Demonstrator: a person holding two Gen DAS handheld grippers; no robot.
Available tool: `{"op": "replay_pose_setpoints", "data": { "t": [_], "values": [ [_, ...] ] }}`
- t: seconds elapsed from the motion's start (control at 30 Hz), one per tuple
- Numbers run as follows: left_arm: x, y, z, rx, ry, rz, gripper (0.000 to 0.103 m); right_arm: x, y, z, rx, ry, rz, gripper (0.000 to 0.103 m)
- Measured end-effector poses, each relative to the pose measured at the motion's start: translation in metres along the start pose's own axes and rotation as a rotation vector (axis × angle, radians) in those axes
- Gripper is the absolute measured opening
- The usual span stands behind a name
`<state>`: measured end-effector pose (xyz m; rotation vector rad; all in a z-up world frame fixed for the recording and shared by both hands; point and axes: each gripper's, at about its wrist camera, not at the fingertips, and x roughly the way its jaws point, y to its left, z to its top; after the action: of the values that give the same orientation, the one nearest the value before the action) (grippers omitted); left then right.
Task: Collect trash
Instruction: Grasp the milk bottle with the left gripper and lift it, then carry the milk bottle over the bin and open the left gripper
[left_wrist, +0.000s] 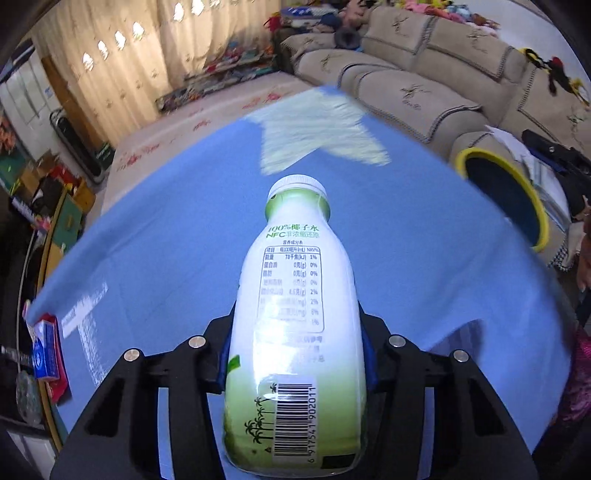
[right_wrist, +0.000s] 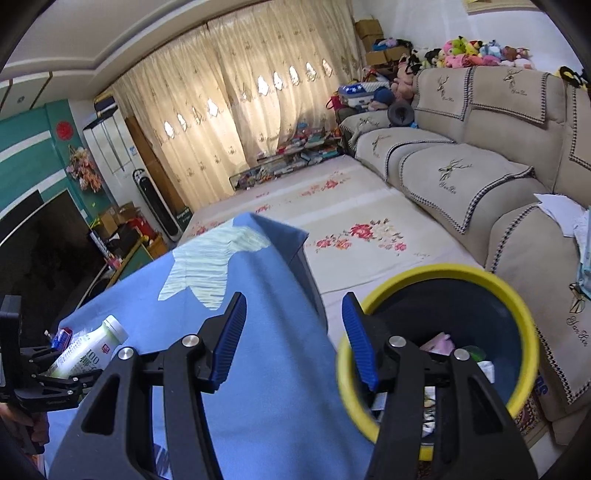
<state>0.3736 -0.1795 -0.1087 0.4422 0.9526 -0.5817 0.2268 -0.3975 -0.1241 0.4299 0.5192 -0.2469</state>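
A white and green coconut-water bottle with a white cap points away from the camera, above the blue tablecloth. My left gripper is shut on it, with the blue pads pressed against its sides. The right wrist view shows the same bottle in the left gripper at the lower left. My right gripper stands open with nothing between its fingers, over the table's right edge. A dark bin with a yellow rim stands on the floor just right of it, with some trash inside. The bin also shows at the right.
A small blue and red box lies at the table's left edge. The cloth has a pale star patch at its far end. A beige sofa runs along the right, and a flowered rug lies beyond the table.
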Motion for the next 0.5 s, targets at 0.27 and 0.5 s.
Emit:
{"op": "replay_pose_setpoints", "data": {
  "t": [0.27,0.5],
  "values": [
    [-0.024,-0.095,0.041,0.123,-0.083,-0.127,0.051,-0.065,-0.069,0.004,0.063,-0.091,-0.092,0.052],
    [-0.001,-0.207,0.087,0.278,-0.067,-0.273,0.051,-0.100,-0.131,-0.003,0.100,-0.121,-0.225,0.052]
  ]
}}
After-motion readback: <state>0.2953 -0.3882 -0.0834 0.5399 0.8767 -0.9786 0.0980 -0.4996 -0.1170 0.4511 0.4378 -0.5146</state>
